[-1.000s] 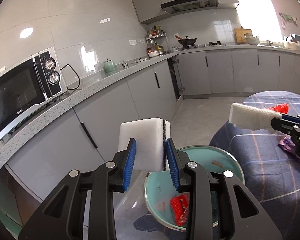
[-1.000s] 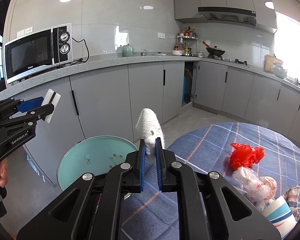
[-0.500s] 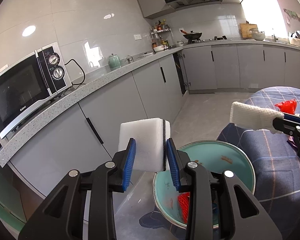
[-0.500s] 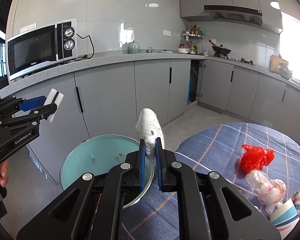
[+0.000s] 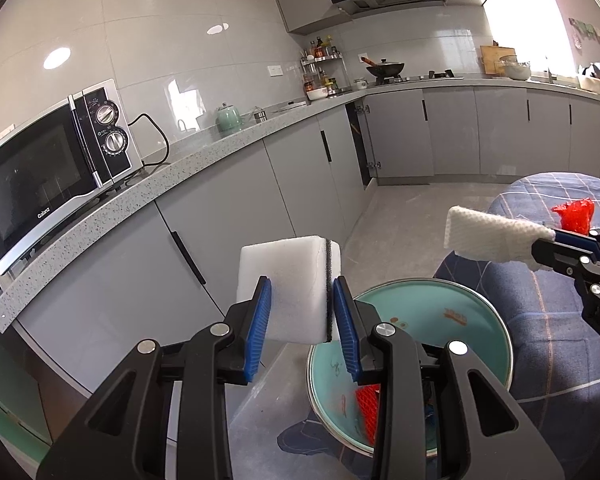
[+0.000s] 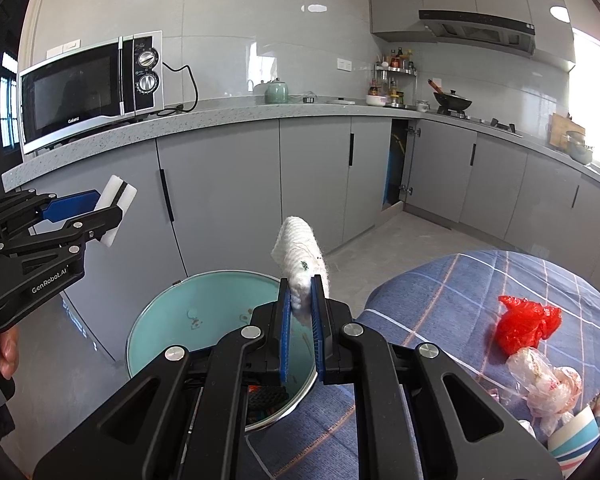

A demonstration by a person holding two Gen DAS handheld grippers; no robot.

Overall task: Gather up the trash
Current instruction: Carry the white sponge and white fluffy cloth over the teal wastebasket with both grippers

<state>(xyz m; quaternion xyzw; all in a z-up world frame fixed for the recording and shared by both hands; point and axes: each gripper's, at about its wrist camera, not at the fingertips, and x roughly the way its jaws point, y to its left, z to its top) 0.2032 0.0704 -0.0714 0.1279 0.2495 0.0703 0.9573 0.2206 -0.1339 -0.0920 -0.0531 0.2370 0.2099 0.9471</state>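
The left gripper point(image 5: 302, 316) has its blue pads pressed against both sides of a white sponge block point(image 5: 288, 280) with a dark strip down its right face; the block stands upright, poking well above the fingertips. Off to the right, the right gripper point(image 6: 300, 308) is pinching a folded white cloth wad point(image 6: 300, 256), squeezed thin between its pads, the free end leaning up and a little left. Both pieces of trash are held in the air above or just beside the teal bin point(image 6: 172, 312), a round open tub with a shiny rim standing on the floor below the two tools. Something red point(image 5: 367, 408) lies inside it, seen between the left tool's arms.

To the right of the bin is a table under a blue checked cloth point(image 6: 440, 292). A crumpled red plastic bag point(image 6: 526, 322) rests on it, a clear wrapper bundle point(image 6: 540, 384) just nearer than that, and a striped paper cup point(image 6: 576, 440) at the near right edge.

Further off, grey cabinets point(image 6: 220, 200) run along the wall under a speckled counter. A microwave point(image 6: 88, 88) sits on it at the far left, a green kettle point(image 6: 277, 92) further along, and a wok point(image 6: 452, 100) on the hob at the far right
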